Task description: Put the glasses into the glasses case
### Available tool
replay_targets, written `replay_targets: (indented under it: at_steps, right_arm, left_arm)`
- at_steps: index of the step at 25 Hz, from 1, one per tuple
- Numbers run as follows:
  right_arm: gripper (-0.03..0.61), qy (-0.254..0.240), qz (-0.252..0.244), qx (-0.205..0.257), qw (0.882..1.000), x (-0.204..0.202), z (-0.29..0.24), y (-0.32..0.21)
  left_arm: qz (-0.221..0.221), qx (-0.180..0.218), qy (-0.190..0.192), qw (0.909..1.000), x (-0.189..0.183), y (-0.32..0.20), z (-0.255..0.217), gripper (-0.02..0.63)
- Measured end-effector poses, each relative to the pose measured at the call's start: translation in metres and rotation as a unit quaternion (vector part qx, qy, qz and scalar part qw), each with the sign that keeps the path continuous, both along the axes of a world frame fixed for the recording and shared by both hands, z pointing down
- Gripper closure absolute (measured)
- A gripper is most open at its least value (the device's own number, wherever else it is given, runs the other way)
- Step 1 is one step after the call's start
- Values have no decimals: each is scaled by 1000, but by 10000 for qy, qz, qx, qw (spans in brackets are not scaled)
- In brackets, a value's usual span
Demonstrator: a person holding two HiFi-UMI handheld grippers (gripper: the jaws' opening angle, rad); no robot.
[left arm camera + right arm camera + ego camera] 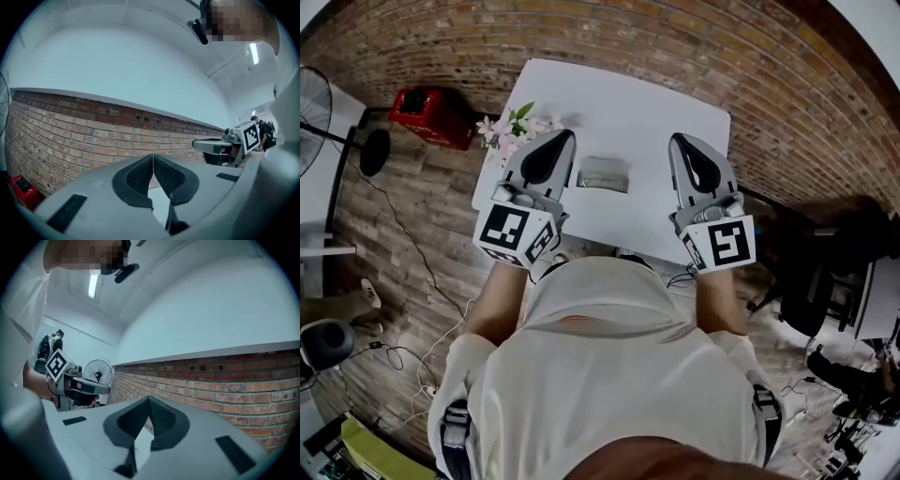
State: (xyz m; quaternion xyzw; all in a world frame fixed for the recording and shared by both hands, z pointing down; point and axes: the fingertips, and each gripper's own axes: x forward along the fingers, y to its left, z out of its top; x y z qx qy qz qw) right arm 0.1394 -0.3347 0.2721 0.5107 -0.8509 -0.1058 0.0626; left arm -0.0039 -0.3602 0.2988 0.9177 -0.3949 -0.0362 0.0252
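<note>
My left gripper (562,141) and right gripper (680,142) are both clenched on nothing, above the white table (628,103). The glasses case (603,174) lies between them, with flowers (514,127) beside my left gripper. I cannot make out the glasses.

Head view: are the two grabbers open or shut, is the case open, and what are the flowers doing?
left gripper: shut, jaws meeting at the tips, nothing between them.
right gripper: shut, jaws meeting at the tips, nothing between them.
glasses case: lying flat on the white table between the grippers, untouched; too small to tell if open or closed.
flowers: standing at the table's left edge.
</note>
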Motion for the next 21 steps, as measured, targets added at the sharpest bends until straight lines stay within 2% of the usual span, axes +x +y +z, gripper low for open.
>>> replay_targets:
  at_steps: [21]
  right_arm:
    - [526, -109, 15, -75, 9999, 4, 5, 0]
  left_arm:
    - [-59, 115, -47, 9999, 1, 4, -6, 595]
